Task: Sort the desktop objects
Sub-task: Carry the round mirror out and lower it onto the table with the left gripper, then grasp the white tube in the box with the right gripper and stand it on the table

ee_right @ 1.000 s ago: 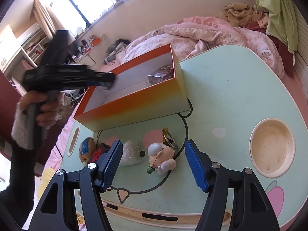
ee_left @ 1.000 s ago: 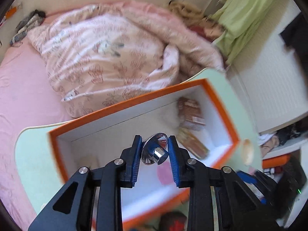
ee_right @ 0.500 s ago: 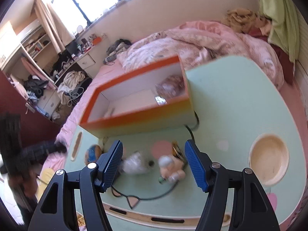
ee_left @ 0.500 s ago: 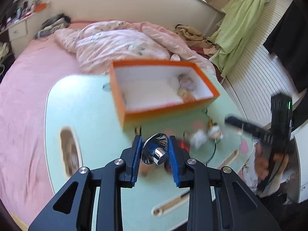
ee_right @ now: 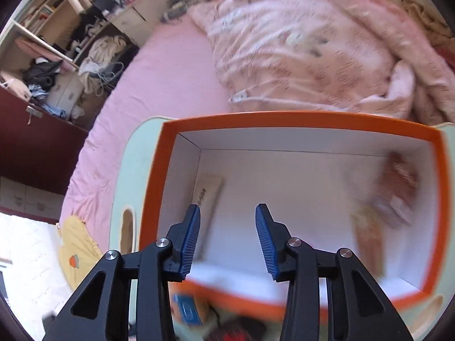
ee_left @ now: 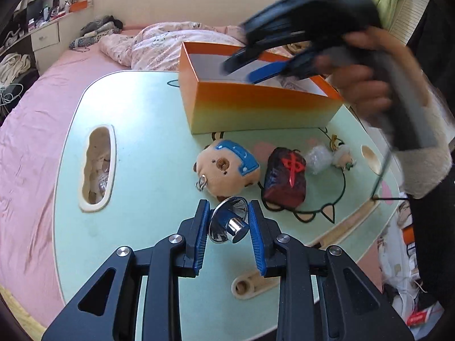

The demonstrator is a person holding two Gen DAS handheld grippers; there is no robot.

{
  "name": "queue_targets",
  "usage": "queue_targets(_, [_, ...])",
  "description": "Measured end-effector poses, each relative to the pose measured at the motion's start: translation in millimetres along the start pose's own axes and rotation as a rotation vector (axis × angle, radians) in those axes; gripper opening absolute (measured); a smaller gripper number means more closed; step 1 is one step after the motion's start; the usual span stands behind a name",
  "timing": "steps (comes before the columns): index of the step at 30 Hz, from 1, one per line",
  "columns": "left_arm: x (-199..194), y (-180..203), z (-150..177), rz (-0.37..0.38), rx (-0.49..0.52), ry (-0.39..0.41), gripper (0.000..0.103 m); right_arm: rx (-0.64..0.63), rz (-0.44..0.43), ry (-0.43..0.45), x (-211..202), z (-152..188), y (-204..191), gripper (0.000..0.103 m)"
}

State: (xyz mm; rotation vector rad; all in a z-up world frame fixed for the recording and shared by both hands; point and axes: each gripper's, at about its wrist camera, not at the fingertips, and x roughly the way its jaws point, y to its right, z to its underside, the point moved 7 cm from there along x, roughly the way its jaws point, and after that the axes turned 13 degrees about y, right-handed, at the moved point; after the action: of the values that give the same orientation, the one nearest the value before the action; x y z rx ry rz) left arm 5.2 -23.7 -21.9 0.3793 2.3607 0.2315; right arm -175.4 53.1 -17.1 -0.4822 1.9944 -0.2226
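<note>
Left wrist: shiny chrome funnel [ee_left: 229, 223] (jaws clamped).

The green table [ee_left: 136, 130] holds an orange box [ee_left: 256, 108] at 12 o'clock, with a bear head toy [ee_left: 227, 167] and dark packet [ee_left: 285, 177] below it.

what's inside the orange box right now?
In the right wrist view, the orange box holds a flat pale card at left and blurred brown packets at right. The right tongs, open and empty, hover over it. The near floor is hidden behind them.
</note>
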Motion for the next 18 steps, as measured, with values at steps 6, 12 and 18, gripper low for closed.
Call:
queue_targets(6, [8, 3, 1, 0.054, 0.0, 0.011, 0.036, -0.042, 0.048, -0.068, 36, 2, -11, 0.04])
queue_targets(12, [-8, -9, -7, 0.037, 0.016, 0.059, 0.036, -0.07, 0.073, -0.081, 39, 6, -16, 0.04])
queue_targets(18, [-34, -43, -19, -0.031, -0.039, 0.131, 0.036, -0.098, 0.1, -0.095, 40, 9, -21, 0.04])
